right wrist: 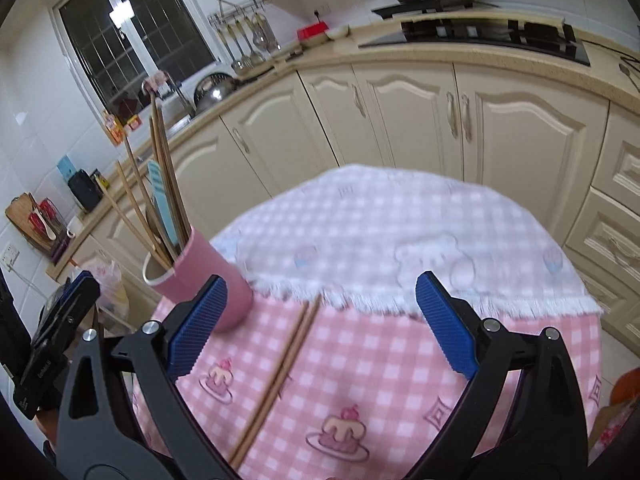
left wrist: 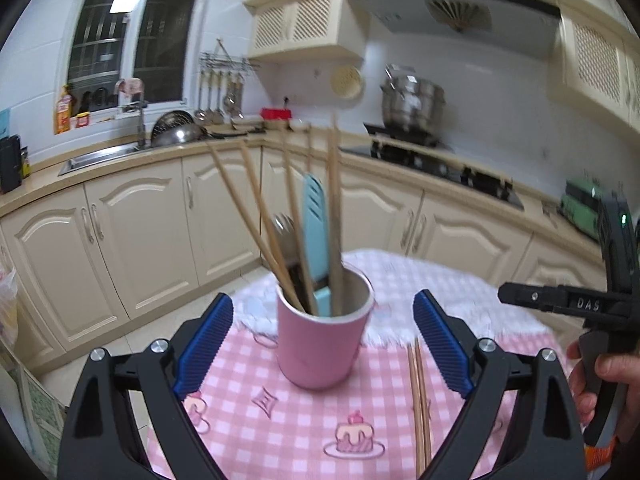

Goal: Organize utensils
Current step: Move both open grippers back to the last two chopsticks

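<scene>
On the pink checked tablecloth [right wrist: 360, 380] a chopstick pair [right wrist: 280, 376] lies beside the pink cup [left wrist: 320, 344]; my left tongs [left wrist: 323, 344] and right tongs [right wrist: 322, 328] are both released, grasping nothing.

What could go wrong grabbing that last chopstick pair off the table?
1. The pair of chopsticks lies flat on the soft tablecloth; the open right gripper may snag fabric or take only one stick.
2. The pink cup is top-heavy with long chopsticks and sits between the open left gripper's fingers; a bump could tip it.
</scene>
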Motion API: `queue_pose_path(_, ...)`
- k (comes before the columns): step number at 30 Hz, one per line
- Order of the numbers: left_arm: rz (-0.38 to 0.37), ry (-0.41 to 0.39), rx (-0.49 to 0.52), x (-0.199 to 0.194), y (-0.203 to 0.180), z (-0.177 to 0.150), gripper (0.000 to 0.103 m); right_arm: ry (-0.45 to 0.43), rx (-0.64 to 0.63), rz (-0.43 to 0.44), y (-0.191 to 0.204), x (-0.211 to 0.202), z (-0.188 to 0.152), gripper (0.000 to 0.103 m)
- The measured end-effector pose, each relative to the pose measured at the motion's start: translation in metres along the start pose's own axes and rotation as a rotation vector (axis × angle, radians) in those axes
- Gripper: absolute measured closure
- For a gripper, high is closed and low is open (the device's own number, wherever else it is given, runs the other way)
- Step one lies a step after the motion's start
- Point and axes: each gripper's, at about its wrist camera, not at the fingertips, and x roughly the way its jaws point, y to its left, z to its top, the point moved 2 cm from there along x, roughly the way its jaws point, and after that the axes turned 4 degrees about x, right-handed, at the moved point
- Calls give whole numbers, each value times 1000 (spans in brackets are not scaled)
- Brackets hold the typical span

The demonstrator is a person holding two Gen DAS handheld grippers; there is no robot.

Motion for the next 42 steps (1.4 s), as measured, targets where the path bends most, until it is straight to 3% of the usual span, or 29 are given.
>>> queue_pose_path(19,-50,384,212,67,-50,-75,13,80,65,-41,-39,-2,-33,9)
queue_pose_path(38,-64,505,313,105,-77,-91,14,159,60,-66,-42,12,-49,9)
queue_pose_path(40,-90,518,282,109,-74,-89,21,181,48,-74,-39,16,-51,9)
queue_pose_path(41,-121,523,264,108,-72,-89,35,196,40,-78,-37,19,-52,9)
queue_pose_path(42,-140,525,254,106,-70,-88,42,218,28,-88,-33,24,-54,9)
